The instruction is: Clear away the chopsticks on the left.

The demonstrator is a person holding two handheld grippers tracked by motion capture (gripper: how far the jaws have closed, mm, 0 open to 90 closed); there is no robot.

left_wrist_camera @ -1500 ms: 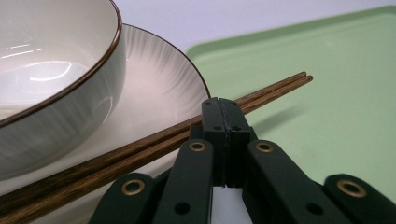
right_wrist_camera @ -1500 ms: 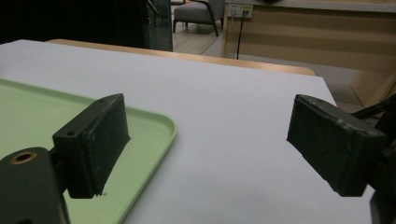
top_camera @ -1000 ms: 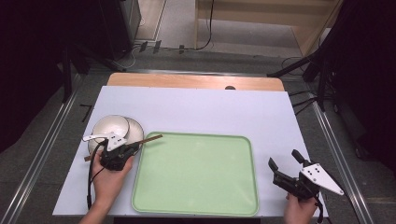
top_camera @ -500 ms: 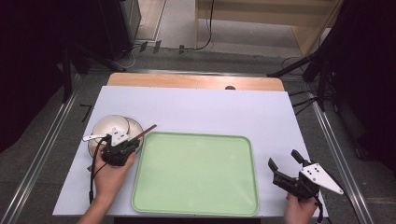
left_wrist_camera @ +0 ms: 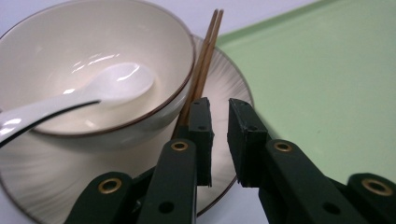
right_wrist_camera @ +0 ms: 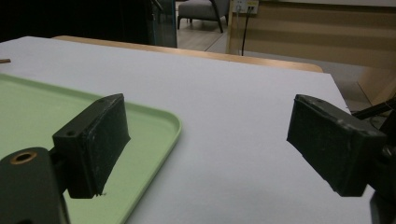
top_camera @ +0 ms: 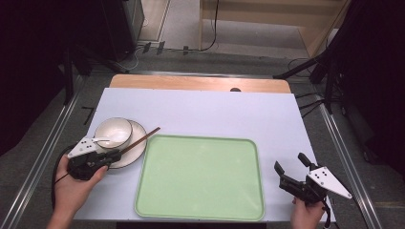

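From the high view, the left gripper [top_camera: 111,156] sits at the near edge of a round white ribbed plate [top_camera: 135,148] that carries a cream ceramic bowl [top_camera: 113,132] with a white ceramic spoon [top_camera: 101,140] in it, and a pair of thin brown wooden chopsticks [top_camera: 141,139] runs from right at the jaw tips up and away over the plate rim. Its jaws have just been opening a bit and there's only a slim gap between them. The right gripper [top_camera: 290,174] is off past the right edge of the big pale green plastic tray [top_camera: 200,177], over the white tabletop [top_camera: 205,112], jaws spread wide with nothing in them. In the left gripper view the two black pads stand narrowly apart with nothing pinched; the chopsticks [left_wrist_camera: 205,60] lie just beyond the left pad, leaning on the plate [left_wrist_camera: 56,172] beside the bowl [left_wrist_camera: 93,70], the spoon [left_wrist_camera: 84,100] further left, the tray [left_wrist_camera: 322,88] off to the right. In the right gripper view the jaws are wide open, the tray's corner [right_wrist_camera: 159,126] by the left pad and bare tabletop [right_wrist_camera: 224,116] between them.
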